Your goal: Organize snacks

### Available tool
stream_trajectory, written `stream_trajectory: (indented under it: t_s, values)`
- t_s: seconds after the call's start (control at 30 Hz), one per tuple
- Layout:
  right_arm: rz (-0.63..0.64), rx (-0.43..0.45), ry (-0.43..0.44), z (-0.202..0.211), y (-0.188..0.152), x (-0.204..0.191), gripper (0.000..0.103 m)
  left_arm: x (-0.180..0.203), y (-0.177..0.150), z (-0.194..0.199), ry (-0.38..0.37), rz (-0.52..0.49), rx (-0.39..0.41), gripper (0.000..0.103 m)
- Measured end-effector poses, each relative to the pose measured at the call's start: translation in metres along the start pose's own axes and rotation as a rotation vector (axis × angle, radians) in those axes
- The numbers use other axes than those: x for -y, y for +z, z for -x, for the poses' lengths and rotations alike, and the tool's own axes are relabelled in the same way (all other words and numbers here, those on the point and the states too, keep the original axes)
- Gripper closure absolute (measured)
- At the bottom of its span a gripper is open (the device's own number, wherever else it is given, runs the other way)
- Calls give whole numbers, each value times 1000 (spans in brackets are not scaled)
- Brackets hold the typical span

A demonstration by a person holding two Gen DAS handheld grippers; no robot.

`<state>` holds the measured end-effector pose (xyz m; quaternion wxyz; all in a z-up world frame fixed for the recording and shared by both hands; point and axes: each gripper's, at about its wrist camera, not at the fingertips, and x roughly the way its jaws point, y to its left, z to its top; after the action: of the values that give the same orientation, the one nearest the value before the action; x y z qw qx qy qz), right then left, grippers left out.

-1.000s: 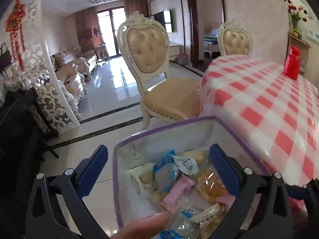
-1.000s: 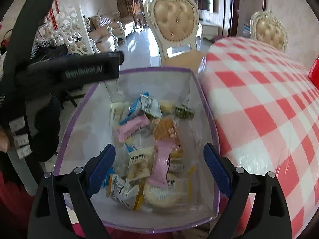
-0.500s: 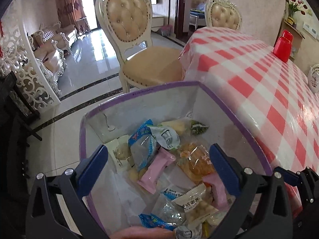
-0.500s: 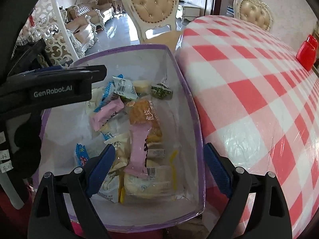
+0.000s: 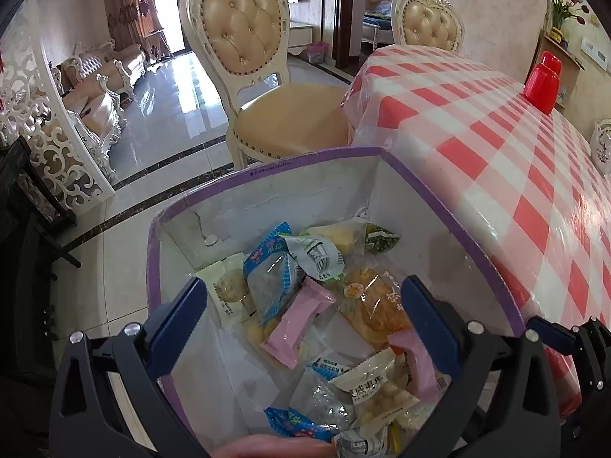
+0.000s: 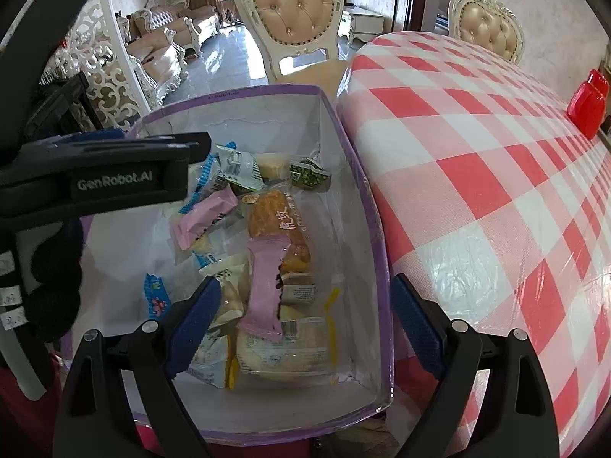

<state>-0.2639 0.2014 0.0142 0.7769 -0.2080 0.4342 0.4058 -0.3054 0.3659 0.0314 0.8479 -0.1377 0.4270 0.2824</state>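
A white box with a purple rim (image 5: 305,160) (image 6: 263,91) sits beside the table edge and holds several wrapped snacks. Among them are a pink packet (image 5: 298,320) (image 6: 263,286), an orange bread pack (image 5: 378,305) (image 6: 271,213) and a blue packet (image 5: 271,271). My left gripper (image 5: 305,316) is open and empty above the box's near half. My right gripper (image 6: 301,313) is open and empty above the box's near right part. The left gripper's body (image 6: 103,175) crosses the right wrist view at the left.
A table with a red and white checked cloth (image 5: 496,145) (image 6: 496,160) lies to the right of the box. A red container (image 5: 542,80) (image 6: 586,103) stands on it far off. A cream padded chair (image 5: 267,87) stands behind the box.
Both grippers have moved forward and lower over the box, so the snacks look larger and nearer. Both stay open and empty.
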Motion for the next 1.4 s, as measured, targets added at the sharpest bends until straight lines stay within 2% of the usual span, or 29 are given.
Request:
stream_trajectory:
  t_s: [0.67, 1.4]
  values:
    - [4, 36, 13, 7, 4, -3, 16, -1, 0, -1, -1, 1, -1, 1]
    - [27, 35, 9, 5, 2, -12, 16, -3, -2, -3, -12, 14, -24, 1]
